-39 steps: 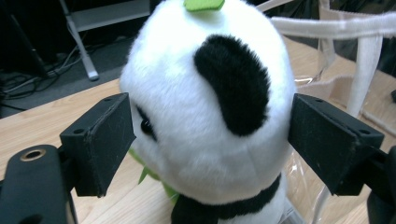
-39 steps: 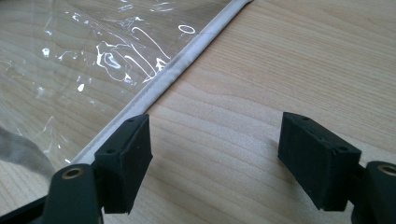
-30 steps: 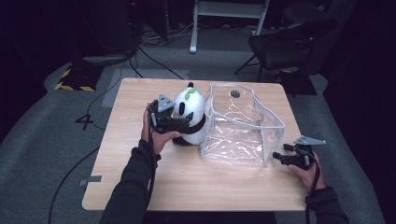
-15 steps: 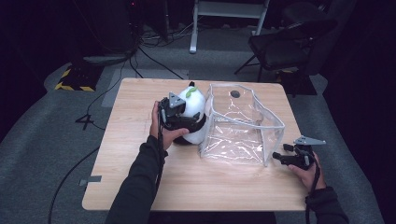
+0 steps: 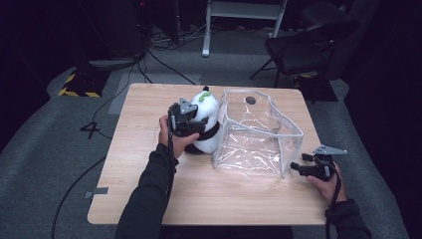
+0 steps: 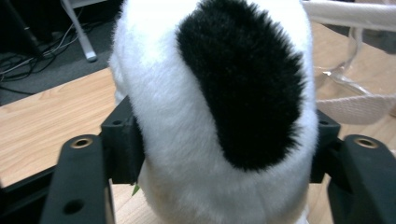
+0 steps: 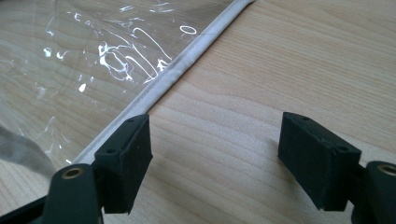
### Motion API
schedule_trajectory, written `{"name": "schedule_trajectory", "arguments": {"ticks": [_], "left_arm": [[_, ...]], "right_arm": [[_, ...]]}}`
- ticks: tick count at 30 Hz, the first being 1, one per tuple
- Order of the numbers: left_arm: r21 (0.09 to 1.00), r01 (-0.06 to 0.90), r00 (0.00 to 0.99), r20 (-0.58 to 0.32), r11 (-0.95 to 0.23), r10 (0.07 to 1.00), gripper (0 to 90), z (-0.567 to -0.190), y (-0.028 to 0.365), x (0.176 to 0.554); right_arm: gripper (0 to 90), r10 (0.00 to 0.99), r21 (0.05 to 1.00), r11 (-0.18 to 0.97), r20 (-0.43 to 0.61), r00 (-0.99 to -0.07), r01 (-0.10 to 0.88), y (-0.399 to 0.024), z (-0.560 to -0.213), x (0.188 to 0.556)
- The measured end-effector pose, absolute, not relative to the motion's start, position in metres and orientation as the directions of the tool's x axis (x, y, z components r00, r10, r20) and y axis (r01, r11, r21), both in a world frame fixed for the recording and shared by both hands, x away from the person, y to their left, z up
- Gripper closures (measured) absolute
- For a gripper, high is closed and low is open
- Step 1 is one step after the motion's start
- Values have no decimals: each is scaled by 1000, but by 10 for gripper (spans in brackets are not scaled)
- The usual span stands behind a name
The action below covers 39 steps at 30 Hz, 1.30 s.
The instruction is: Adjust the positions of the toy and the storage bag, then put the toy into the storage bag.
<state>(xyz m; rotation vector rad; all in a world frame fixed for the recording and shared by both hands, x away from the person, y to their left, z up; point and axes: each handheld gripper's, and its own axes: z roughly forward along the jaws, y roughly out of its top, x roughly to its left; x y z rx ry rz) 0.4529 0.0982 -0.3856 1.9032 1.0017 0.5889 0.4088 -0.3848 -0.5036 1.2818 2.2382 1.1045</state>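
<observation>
The left tongs point(image 5: 185, 119) are squeezed tight on the one toy panda point(image 5: 206, 124) – its soft white and black fur bulges between the jaws. The panda sits on the desk point(image 5: 144, 164), touching the left side of the one clear bag point(image 5: 259, 132). The bag stands open and looks empty, so I think the panda has been grabbed but not put in yet. The right tongs point(image 5: 309, 168) rest low near the bag's right corner – jaws wide apart, holding nothing. Two tongs, one panda, one bag
</observation>
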Motion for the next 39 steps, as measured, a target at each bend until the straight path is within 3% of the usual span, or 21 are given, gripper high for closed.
{"name": "schedule_trajectory", "arguments": {"ticks": [11, 17, 39], "left_arm": [[860, 427, 576, -21, -279, 817, 335, -387, 104, 457], [848, 419, 574, 31, -325, 818, 329, -384, 98, 452], [888, 346, 536, 79, -304, 841, 391, -377, 104, 435]], "right_arm": [[257, 840, 760, 293, 85, -536, 580, -384, -504, 409], [257, 840, 761, 292, 85, -535, 579, -384, -504, 409], [257, 839, 758, 320, 51, -541, 568, -382, -504, 405]]}}
